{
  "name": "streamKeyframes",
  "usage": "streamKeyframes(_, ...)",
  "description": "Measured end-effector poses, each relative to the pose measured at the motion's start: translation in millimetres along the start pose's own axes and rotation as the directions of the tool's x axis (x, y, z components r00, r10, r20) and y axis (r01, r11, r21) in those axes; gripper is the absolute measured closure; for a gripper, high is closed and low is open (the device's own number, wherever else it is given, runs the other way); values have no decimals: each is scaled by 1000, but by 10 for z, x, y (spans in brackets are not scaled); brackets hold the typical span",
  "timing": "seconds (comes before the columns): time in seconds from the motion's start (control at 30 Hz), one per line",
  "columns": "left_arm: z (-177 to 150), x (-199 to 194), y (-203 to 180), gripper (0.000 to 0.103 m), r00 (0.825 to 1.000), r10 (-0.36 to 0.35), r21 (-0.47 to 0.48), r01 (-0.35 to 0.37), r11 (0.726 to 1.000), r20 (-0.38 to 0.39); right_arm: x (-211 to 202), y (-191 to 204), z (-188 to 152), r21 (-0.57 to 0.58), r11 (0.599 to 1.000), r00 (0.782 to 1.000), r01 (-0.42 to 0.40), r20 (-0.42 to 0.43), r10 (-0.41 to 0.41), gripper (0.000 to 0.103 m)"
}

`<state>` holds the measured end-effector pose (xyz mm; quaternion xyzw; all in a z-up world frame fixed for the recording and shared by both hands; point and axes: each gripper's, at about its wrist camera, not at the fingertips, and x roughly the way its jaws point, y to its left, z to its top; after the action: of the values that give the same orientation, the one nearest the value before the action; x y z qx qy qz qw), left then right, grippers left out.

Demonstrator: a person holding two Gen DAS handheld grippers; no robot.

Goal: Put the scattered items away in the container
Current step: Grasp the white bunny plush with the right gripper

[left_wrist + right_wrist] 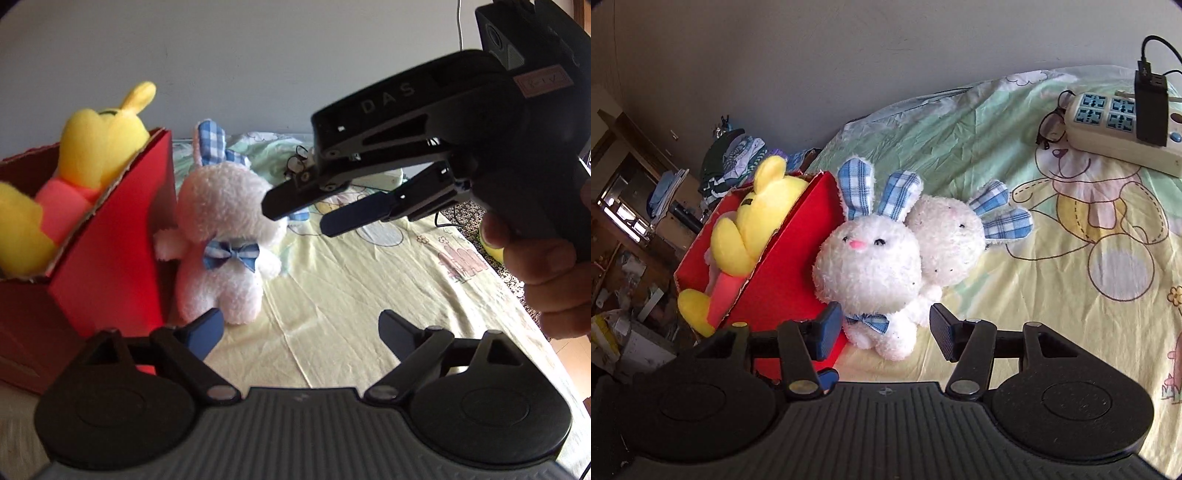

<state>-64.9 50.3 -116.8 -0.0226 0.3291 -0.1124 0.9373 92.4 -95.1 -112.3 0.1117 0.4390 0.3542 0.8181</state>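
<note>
A red cardboard box (110, 251) (783, 266) stands on the bed with a yellow plush toy (99, 147) (764, 206) inside it. A white plush bunny (225, 229) (868, 266) with blue checked ears and bow leans against the box's side. A second white bunny (945, 240) lies right behind it. My right gripper (884, 332) (306, 218) hovers over the front bunny, jaws apart, its pads on either side of the bunny's lower body and not pressing. My left gripper (301, 328) is wide open low over the sheet, just in front of the bunny, with nothing between its fingers.
A cartoon-print bed sheet (1034, 332) covers the bed. A power strip (1123, 125) with a black charger and a pair of glasses (1052, 125) lie at the far right. Cluttered shelves (635, 221) stand beyond the bed's left edge. A person's hand (546, 273) holds the right gripper.
</note>
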Motion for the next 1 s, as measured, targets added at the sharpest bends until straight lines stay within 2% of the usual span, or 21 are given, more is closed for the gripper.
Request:
streamKeyframes(0.1,-14,30,-35,10,999,47,10,-47,999,18,136,53,63,-67,998,1000,-11,-11,10,44)
streamKeyframes(0.2,-13,82,-40,9,997,74,-3,-74,997,15,279,50,117,-94,995,999,-32,-29,29,34)
streamKeyframes(0.23,-12,113,-45,9,996,84,-3,-84,996,9,323,40,126,-92,995,999,-40,-33,37,33)
streamKeyframes(0.3,-11,165,-52,8,995,98,1,-98,995,1,418,21,134,-85,994,996,-69,-64,63,35)
streamKeyframes(0.4,-11,233,-36,10,994,102,9,-102,995,-24,464,-6,115,-80,992,992,-99,-83,92,45)
streamKeyframes(0.5,-3,272,-13,10,995,97,10,-96,995,-39,367,-77,114,-43,991,990,-127,-66,124,51)
streamKeyframes(0.67,7,265,-35,8,994,104,32,-103,994,-30,70,-298,44,57,989,990,-138,-13,139,51)
streamKeyframes(0.87,44,204,-66,6,997,75,83,-75,994,-5,-232,-594,-128,144,989,998,-33,-39,39,50)
streamKeyframes(1.0,90,188,-87,6,1000,5,114,-3,994,-22,-309,-793,-254,254,967,997,-30,-60,47,44)
